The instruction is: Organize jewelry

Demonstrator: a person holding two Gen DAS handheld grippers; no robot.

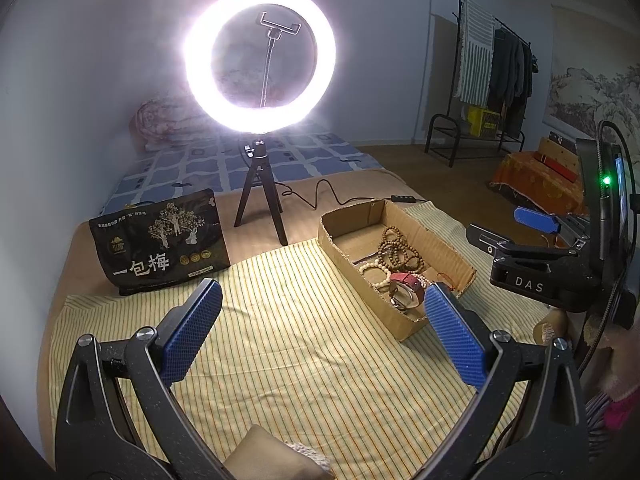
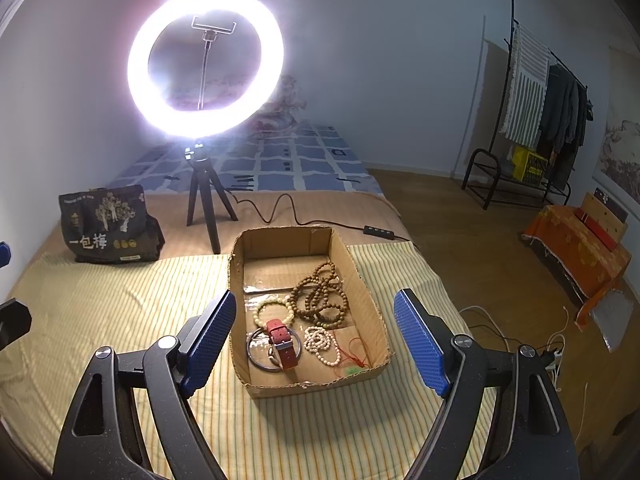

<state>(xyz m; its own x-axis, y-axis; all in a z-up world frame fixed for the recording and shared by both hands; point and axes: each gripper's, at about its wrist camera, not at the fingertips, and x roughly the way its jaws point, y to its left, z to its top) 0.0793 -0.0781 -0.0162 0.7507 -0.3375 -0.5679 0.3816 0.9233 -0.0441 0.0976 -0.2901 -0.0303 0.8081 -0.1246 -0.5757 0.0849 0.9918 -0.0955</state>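
Jewelry in box, beyond empty right claw

A home bedroom, set up for filming. A bed with a blue-and-white patterned cover runs along the wall, a black clothes rack hung with garments and a striped towel stands on the wood floor, and a lit ring light on a small tripod stands at the bed's foot.

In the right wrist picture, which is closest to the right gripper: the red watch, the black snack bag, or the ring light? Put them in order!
From the right gripper:
1. Red watch, in the cardboard box, between the fingers.
2. Black snack bag, far left on the bed.
3. Ring light, farthest back.
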